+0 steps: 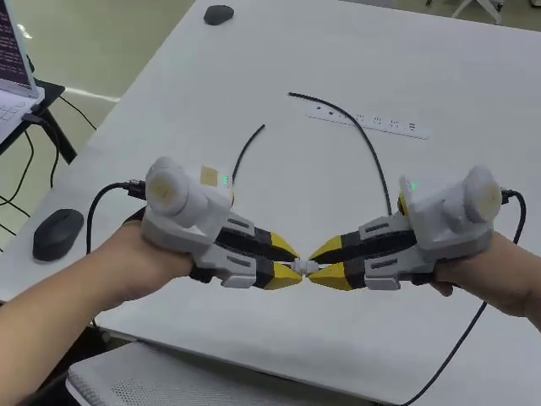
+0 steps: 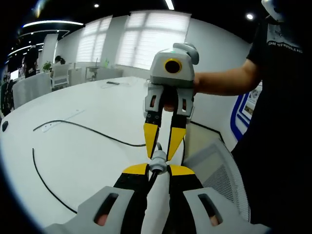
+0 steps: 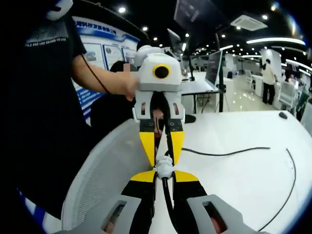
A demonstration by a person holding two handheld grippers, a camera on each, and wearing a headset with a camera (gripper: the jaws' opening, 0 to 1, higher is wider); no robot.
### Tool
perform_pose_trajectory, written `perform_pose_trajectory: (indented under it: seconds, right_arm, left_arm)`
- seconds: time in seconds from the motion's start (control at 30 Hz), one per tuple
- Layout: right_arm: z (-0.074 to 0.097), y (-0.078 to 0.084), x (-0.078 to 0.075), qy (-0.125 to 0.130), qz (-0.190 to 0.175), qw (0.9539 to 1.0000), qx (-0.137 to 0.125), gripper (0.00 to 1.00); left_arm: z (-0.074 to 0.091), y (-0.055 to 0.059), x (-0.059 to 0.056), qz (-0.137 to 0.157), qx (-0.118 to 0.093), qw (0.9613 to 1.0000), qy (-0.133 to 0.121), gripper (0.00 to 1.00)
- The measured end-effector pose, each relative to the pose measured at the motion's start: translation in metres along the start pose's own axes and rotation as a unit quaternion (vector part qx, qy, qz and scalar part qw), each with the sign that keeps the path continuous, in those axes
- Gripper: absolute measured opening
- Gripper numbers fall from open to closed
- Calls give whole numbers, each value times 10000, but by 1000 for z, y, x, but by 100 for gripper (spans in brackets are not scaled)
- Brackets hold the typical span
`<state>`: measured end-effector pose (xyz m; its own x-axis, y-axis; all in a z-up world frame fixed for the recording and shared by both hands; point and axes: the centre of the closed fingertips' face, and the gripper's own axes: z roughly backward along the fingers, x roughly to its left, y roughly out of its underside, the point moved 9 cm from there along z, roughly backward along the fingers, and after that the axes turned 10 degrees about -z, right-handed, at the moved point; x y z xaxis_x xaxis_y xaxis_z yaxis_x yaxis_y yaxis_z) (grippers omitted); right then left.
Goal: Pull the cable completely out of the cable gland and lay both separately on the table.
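A small white cable gland (image 1: 303, 268) hangs in the air over the table's near edge, pinched between both grippers, which meet tip to tip. My left gripper (image 1: 292, 271) is shut on one end of the cable gland (image 2: 157, 165); my right gripper (image 1: 314, 272) is shut on the other end of the cable gland (image 3: 165, 168). A thin black cable (image 3: 166, 195) runs from the gland back between the right jaws, and a dark strand (image 2: 152, 181) also runs back between the left jaws. Black cable lengths lie on the table beyond: one (image 1: 365, 139) curving right, one (image 1: 245, 152) behind the left gripper.
The white table (image 1: 279, 51) stretches away from me. A white power strip (image 1: 372, 123) lies mid-table and a dark mouse (image 1: 218, 13) at the far edge. Left of the table are a laptop (image 1: 10, 59) and another mouse (image 1: 57, 233). A grey chair seat (image 1: 169, 381) is below the near edge.
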<state>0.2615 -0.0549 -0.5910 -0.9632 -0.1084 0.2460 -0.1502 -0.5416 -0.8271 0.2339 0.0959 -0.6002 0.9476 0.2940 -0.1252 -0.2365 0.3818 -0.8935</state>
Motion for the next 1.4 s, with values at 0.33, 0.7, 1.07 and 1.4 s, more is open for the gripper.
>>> perform_pose_trajectory:
  seconds: [0.33,0.7,1.07,1.4]
  right_arm:
    - [-3,3,16,973,1346,9858,241,8]
    - [1,5,13,1078,995,9892,49,8]
    - [10,6,-2,400,-1241,9893,-653,21]
    - [7,12,-18,-980,-2809,9525,-652,16]
  left_arm:
    - [1,0,-2,261,-48,9996,19,15]
    - [-1,-4,-4,29,-69,10000,-16,15]
    - [0,-4,-5,-301,-24,9995,-82,15]
    - [-1,-2,-2,-496,-13,9987,-124,15]
